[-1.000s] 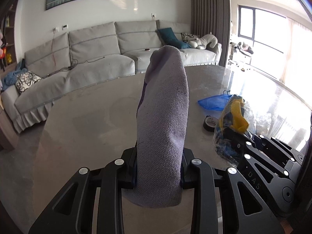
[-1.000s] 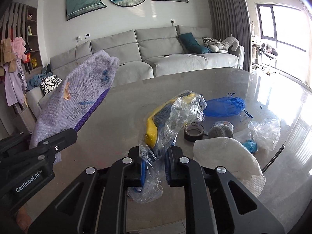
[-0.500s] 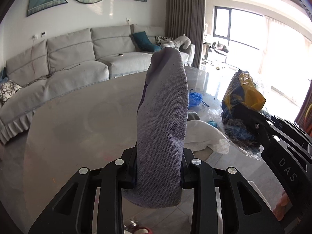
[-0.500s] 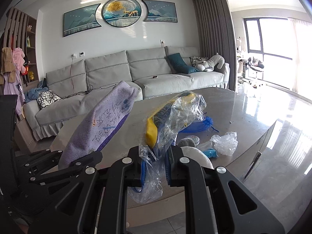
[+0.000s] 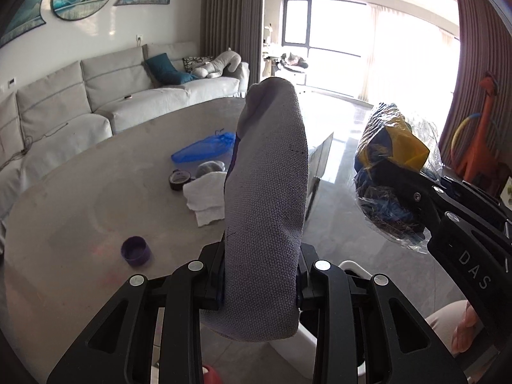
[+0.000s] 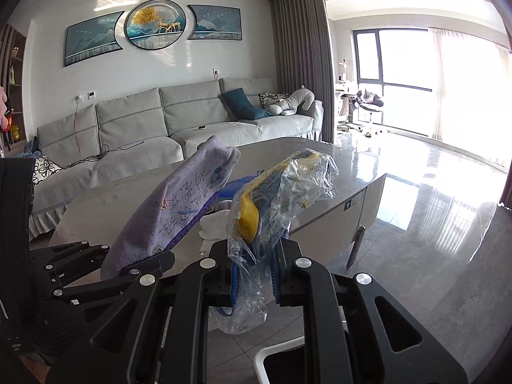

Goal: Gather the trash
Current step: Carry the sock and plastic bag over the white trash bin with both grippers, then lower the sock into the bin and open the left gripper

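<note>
You are squeezing the purple cloth (image 5: 265,211) and the plastic wrapper (image 6: 272,211) tight in your fingers, both sticking up, with the white bin (image 6: 281,352) waiting right below your right fingers.

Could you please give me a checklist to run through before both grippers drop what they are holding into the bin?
1. Left gripper shut on the grey-purple woven cloth pouch: ok.
2. Right gripper shut on the crumpled clear plastic bag with yellow and blue contents: ok.
3. White-rimmed bin below the right gripper: ok, its rim shows under the fingers.
4. Bin directly under the pouch: cannot tell, only a strip of rim shows.
5. Bin has room inside: cannot tell.
6. Grey table cleared of trash: not ok; blue mesh bag, white paper towel and purple cap remain.
</note>
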Motion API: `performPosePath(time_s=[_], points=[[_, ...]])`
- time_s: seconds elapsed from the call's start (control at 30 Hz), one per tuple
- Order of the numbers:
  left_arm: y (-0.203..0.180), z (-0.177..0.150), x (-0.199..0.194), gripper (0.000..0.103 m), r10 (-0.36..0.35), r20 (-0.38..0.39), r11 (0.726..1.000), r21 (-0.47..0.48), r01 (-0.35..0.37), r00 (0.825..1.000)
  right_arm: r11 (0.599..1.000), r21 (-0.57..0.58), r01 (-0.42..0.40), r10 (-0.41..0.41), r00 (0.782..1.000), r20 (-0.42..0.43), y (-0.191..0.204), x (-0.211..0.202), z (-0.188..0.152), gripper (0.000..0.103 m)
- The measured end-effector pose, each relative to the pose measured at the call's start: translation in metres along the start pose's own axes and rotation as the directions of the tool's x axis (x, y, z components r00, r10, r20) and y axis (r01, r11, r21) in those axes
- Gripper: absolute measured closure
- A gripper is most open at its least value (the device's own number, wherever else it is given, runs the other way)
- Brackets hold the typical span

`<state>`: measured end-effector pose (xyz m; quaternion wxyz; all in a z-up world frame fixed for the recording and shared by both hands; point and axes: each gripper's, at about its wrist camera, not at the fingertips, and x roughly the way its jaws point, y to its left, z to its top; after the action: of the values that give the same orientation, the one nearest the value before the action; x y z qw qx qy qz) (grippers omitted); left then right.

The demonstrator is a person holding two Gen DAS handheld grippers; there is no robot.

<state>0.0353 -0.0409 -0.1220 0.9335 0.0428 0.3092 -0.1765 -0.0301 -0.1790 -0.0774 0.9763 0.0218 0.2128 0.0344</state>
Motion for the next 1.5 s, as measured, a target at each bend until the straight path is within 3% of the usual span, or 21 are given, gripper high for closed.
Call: performPosePath(time_s=[0.17, 0.63, 0.87, 1.07, 1.5], points=[[-0.032, -0.016, 0.003, 0.073, -0.073, -0.039, 0.996, 0.051, 0.075, 0.997, 0.998, 0.009, 0.065, -0.065, 0.998, -0.02, -0.018, -0.016, -0.023, 0.086], [-0.102, -0.043, 0.008, 0.073, -0.181, -0.081, 0.969, 0.158, 0.192, 0.98, 0.977, 0.075, 0.199, -0.197, 0.98, -0.037, -0.063, -0.057, -0.072, 0.085], [-0.137, -0.075, 0.041, 0.073, -0.165, -0.148, 0.953, 0.23, 0.196, 0.975, 0.967, 0.09, 0.24, -0.234, 0.97, -0.072, -0.085, -0.05, -0.104, 0.085], [-0.156, -0.096, 0.071, 0.073, -0.148, -0.208, 0.943, 0.265, 0.201, 0.967, 0.964, 0.128, 0.234, -0.219, 0.969, -0.117, -0.104, -0.036, -0.131, 0.085], [-0.169, -0.124, 0.112, 0.073, -0.186, -0.336, 0.926, 0.254, 0.279, 0.923, 0.96, 0.149, 0.236, -0.202, 0.956, -0.211, -0.116, -0.006, -0.156, 0.085]])
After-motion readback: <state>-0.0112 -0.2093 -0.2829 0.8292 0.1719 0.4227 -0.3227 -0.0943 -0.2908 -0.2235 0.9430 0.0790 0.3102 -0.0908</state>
